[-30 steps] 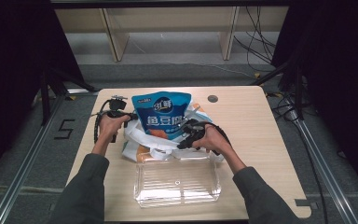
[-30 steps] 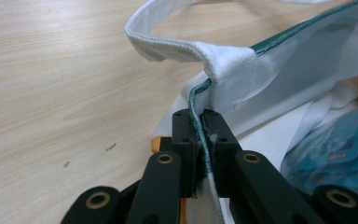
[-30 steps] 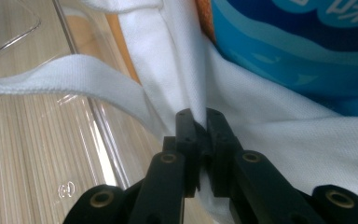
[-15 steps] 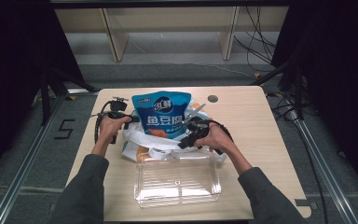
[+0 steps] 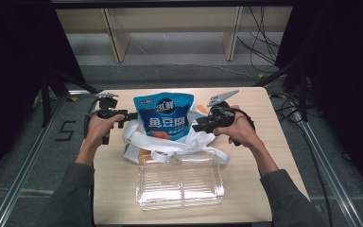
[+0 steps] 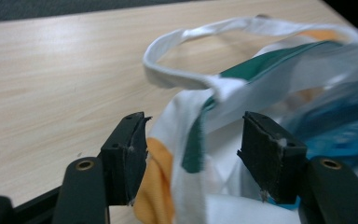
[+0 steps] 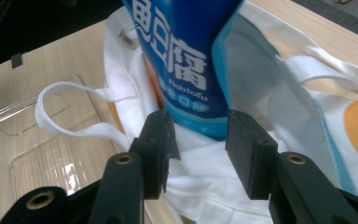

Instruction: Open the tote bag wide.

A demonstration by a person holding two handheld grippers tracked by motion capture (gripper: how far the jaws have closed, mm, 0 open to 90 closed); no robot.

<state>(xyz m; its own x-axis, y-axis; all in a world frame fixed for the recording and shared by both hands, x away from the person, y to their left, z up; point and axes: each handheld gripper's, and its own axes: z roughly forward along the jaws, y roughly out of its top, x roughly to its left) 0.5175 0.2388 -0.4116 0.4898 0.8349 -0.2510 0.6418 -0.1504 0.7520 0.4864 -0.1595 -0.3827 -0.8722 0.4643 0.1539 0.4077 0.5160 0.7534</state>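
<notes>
A wooden table [image 5: 255,156] carries a white bag [image 5: 144,142] and clear tray [image 5: 179,187].

Grey sleeves [image 5: 71,189] cover both forearms. Each gripper, left gripper [image 6: 193,158] and right gripper [image 7: 196,149], has black jaws with brass-ringed screw holes.

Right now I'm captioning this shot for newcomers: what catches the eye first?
A bright blue fish tofu snack pouch stands upright in a white tote bag at the table's middle, flanked by the left gripper and right gripper. A clear plastic tray lies in front, nearer the person.
</notes>
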